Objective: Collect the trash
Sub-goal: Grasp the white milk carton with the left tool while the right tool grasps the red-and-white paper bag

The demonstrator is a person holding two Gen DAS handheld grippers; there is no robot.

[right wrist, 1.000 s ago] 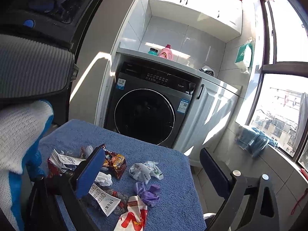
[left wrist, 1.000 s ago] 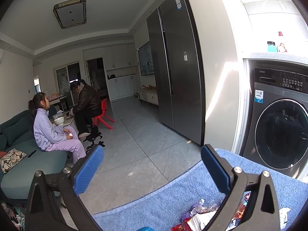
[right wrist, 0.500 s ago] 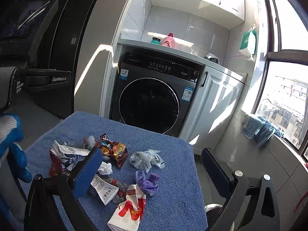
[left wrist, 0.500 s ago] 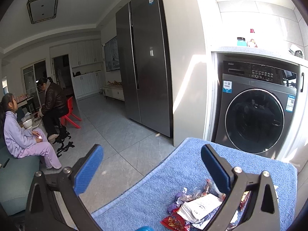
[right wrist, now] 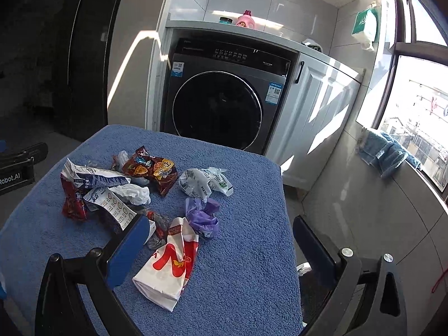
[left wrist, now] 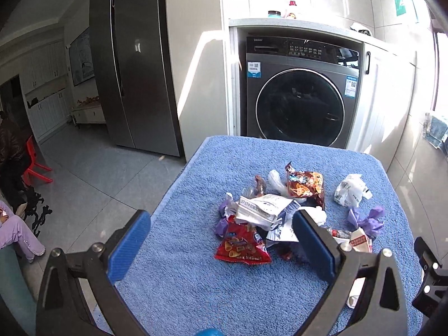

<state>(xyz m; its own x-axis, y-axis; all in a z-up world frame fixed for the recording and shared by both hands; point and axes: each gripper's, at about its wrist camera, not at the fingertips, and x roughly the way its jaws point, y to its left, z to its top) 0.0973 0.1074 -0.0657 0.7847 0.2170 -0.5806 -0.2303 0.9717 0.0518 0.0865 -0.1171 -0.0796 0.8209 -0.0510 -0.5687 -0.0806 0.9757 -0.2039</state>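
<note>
A heap of wrappers lies on a blue towel-covered table [left wrist: 196, 288] [right wrist: 252, 252]: a red chip bag [left wrist: 242, 247], a brown snack bag [left wrist: 305, 186] [right wrist: 152, 169], a white-and-blue packet [left wrist: 263, 210] [right wrist: 92, 180], a crumpled white wrapper [left wrist: 350, 191] [right wrist: 205, 183], a purple wrapper [left wrist: 366, 221] [right wrist: 203, 215] and a white-and-red bag [right wrist: 170, 266]. My left gripper [left wrist: 221, 246] is open and empty above the red chip bag. My right gripper [right wrist: 217, 252] is open and empty above the white-and-red bag.
A dark washing machine [left wrist: 299, 92] [right wrist: 224, 95] stands behind the table under a white counter with bottles [right wrist: 246, 19]. A dark fridge [left wrist: 134, 64] stands at left. People sit far left by a red chair [left wrist: 33, 165]. A window sill with a blue cloth [right wrist: 389, 151] is at right.
My left gripper has swung right and tilted down, from the living room to the trash heap. My right gripper has tilted down a little toward the table. Both stay open.
</note>
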